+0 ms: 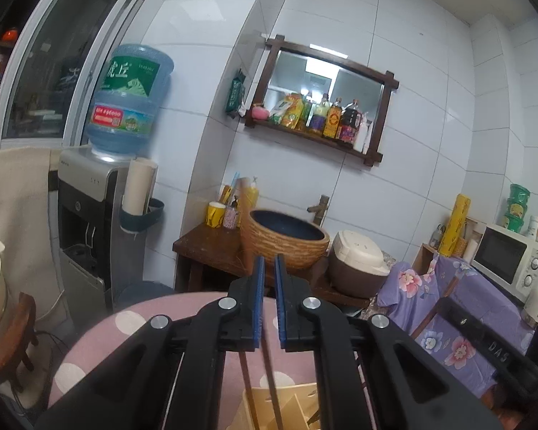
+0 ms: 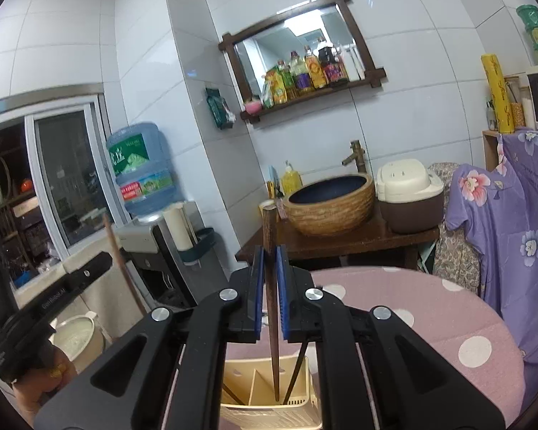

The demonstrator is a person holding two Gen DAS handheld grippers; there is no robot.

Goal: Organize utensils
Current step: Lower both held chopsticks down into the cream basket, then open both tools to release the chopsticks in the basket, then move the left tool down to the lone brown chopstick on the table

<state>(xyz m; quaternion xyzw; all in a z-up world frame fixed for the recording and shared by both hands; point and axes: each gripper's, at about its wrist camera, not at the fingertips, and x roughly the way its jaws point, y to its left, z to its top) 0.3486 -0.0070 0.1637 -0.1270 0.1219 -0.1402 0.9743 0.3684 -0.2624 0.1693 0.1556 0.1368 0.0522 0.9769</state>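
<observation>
Clearly we pinch one dark chopstick in the right gripper above the cream utensil holder at lower centre, left gripper clenched on nothing, and a tilt could drop it outside the compartments.

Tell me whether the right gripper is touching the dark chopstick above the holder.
Touching. The right wrist view shows the right gripper with its blue pads closed against the dark chopstick, whose lower end hangs over the cream holder.

Bright even light, glare on tiles (fisheye bends edges), slightly soft focus.
</observation>
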